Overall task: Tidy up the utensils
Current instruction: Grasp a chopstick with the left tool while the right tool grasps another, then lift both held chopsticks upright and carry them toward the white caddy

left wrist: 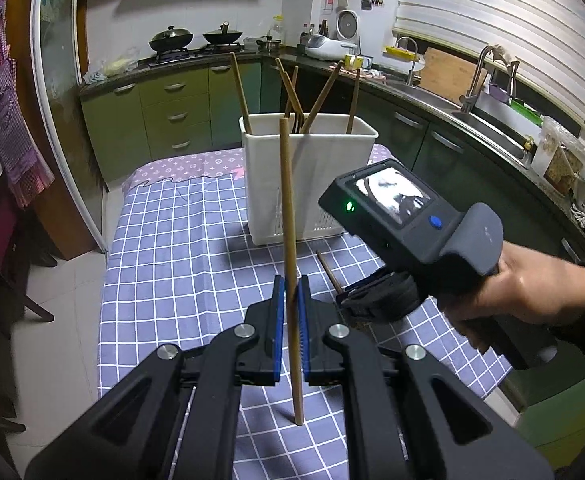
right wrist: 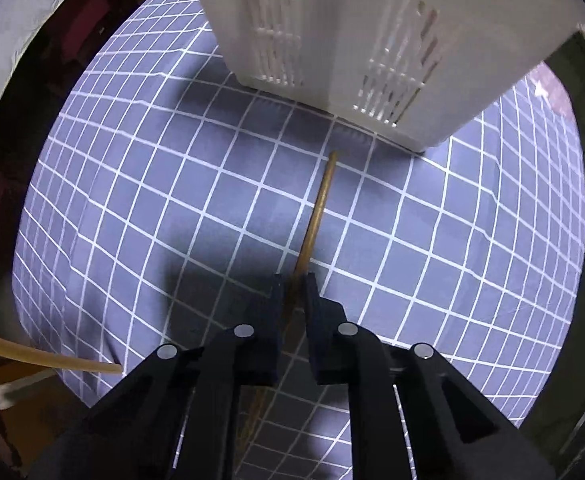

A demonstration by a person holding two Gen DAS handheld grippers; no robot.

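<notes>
My left gripper [left wrist: 291,286] is shut on a wooden chopstick [left wrist: 288,208] and holds it nearly upright above the checked cloth, in front of the white utensil holder [left wrist: 312,176]. Several chopsticks stand in the holder. My right gripper [right wrist: 295,282] points down at the table, its fingers closed around a second chopstick [right wrist: 318,208] that lies on the cloth, tip toward the holder [right wrist: 372,40]. The right gripper body [left wrist: 408,224] shows in the left wrist view, right of the holder. The left chopstick's end [right wrist: 52,360] shows at lower left in the right wrist view.
The table carries a blue checked cloth [left wrist: 180,264] with a purple patterned strip at the far end. Green kitchen cabinets [left wrist: 164,108], a stove with woks [left wrist: 196,40] and a sink [left wrist: 488,120] stand behind and to the right. Floor lies to the left.
</notes>
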